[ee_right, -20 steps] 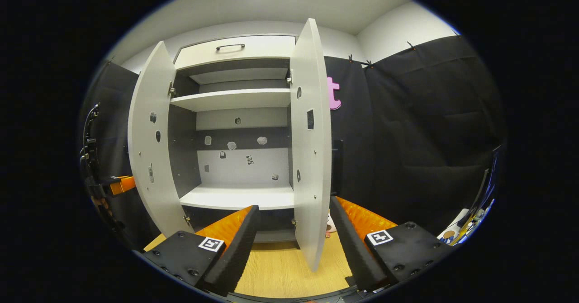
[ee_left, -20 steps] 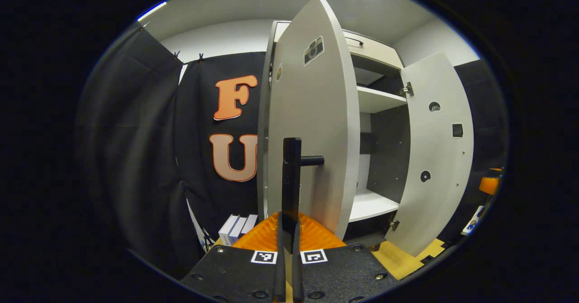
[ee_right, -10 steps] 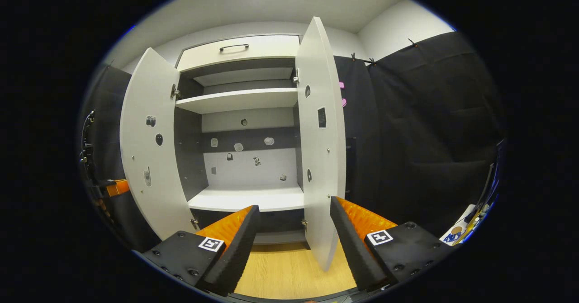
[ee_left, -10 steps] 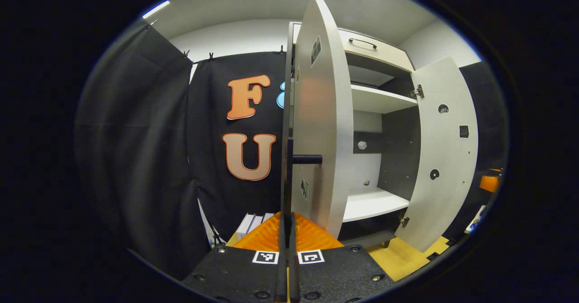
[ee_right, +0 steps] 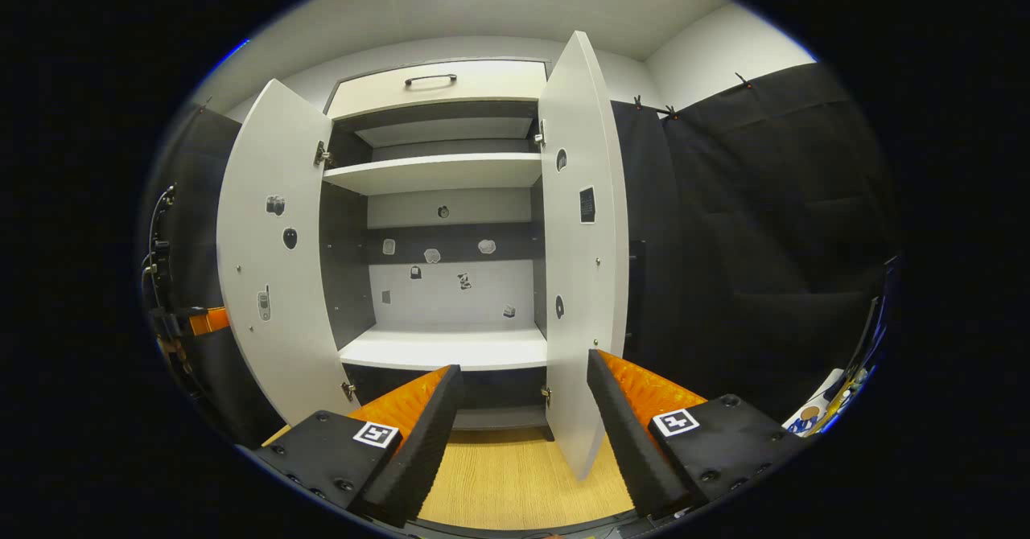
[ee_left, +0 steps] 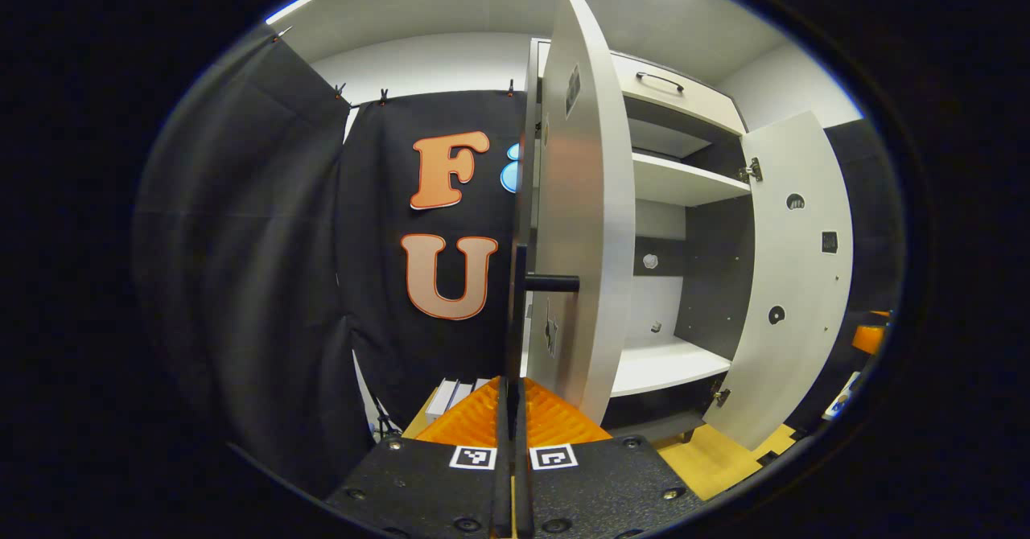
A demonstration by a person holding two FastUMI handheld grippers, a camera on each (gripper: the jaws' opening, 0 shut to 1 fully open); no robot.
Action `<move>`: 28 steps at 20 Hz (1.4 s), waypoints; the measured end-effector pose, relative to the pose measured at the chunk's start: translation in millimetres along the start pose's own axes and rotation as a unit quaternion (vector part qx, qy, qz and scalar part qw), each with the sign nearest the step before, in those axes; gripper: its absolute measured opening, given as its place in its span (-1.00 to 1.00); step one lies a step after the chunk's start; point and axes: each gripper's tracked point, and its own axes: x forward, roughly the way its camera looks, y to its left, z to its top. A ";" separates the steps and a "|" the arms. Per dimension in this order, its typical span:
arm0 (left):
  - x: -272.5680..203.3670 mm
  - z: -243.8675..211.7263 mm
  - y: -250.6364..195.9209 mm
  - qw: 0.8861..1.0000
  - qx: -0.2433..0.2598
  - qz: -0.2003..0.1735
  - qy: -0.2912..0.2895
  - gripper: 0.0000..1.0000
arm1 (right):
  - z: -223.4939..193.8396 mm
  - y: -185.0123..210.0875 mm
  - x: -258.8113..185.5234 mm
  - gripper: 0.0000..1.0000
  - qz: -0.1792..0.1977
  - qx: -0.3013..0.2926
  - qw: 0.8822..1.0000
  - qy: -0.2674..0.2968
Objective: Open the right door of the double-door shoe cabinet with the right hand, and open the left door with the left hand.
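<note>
Shoe cabinet [ee_right: 438,173] straight ahead on the wooden floor [ee_right: 507,483], both doors swung wide. Left door [ee_left: 583,225] edge-on, its handle [ee_left: 515,314] pinched in the left claw [ee_left: 512,410], fingers pressed against it. Right door [ee_right: 583,273] standing free just beyond the right claw [ee_right: 523,390], fingers spread apart, touching nothing.

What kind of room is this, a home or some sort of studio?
Probably a staged recording booth, not a home: black cloth hangs clipped along the walls around a lone white shoe cabinet with both doors open and bare shelves, on a wood-look floor.
</note>
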 end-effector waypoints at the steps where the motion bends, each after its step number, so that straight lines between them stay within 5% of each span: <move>1: -1.8 -1.1 0.3 1.000 -0.005 -0.002 0.001 -0.95 | -0.8 1.4 -0.2 0.97 0.001 -0.002 1.000 0.001; 14: -68.7 -3.3 4.4 1.000 -0.011 0.027 0.008 -0.99 | -8.0 -0.2 11.0 0.98 -0.007 -0.001 1.000 0.013; 16: -79.9 -2.2 -0.6 0.999 -0.014 0.032 0.007 -0.76 | -8.7 -0.4 13.2 0.98 -0.008 -0.002 1.000 0.014; 20: -97.1 -1.5 -13.2 0.999 -0.019 0.039 0.009 0.15 | -7.7 -1.4 11.9 0.97 -0.008 -0.002 1.000 0.013; 22: -103.8 5.1 -19.2 0.999 -0.016 0.043 0.003 0.24 | -6.9 -2.7 9.0 0.97 -0.009 -0.001 1.000 0.011; 24: -108.1 11.0 -28.2 0.999 -0.015 0.038 -0.004 0.70 | -6.7 -2.9 7.8 0.97 -0.008 0.000 1.000 0.012; 26: -110.1 12.6 -35.0 0.999 -0.016 0.034 -0.005 0.65 | -5.9 -3.6 5.1 0.97 -0.007 0.001 1.000 0.011; 28: -114.1 13.3 -38.3 0.999 -0.022 0.037 -0.009 0.84 | -3.8 -5.0 3.4 0.98 -0.007 0.003 1.000 0.007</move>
